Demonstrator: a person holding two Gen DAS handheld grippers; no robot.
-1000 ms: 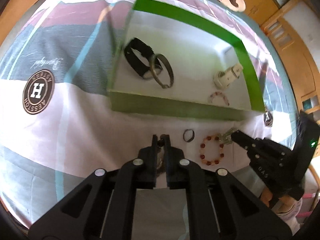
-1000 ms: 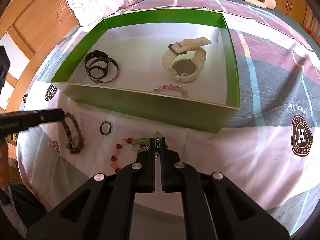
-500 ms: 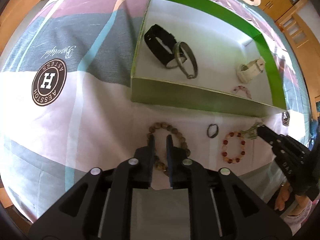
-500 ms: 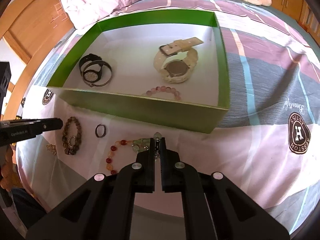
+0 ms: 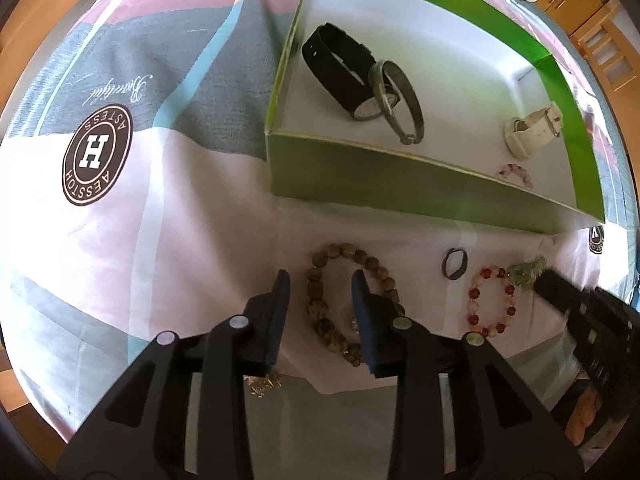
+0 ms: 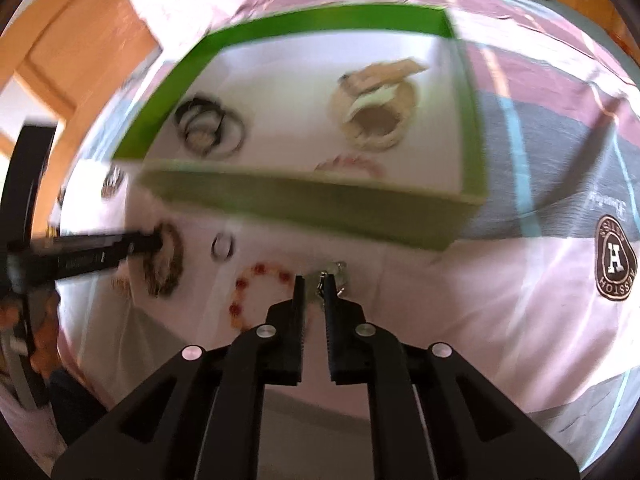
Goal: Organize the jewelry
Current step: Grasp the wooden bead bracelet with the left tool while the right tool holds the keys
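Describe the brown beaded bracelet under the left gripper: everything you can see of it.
The brown beaded bracelet is a loop of round, mottled olive-brown beads, wood or stone by the look, lying flat on the white bedsheet in front of the green box. The left gripper straddles its left side; its jaws have just been opening, and the pads do not press it. Its near end is hidden.

The left gripper (image 5: pixel 319 286), jaws just opening, straddles the brown bead bracelet (image 5: pixel 347 300) before the green box (image 5: pixel 408 180).
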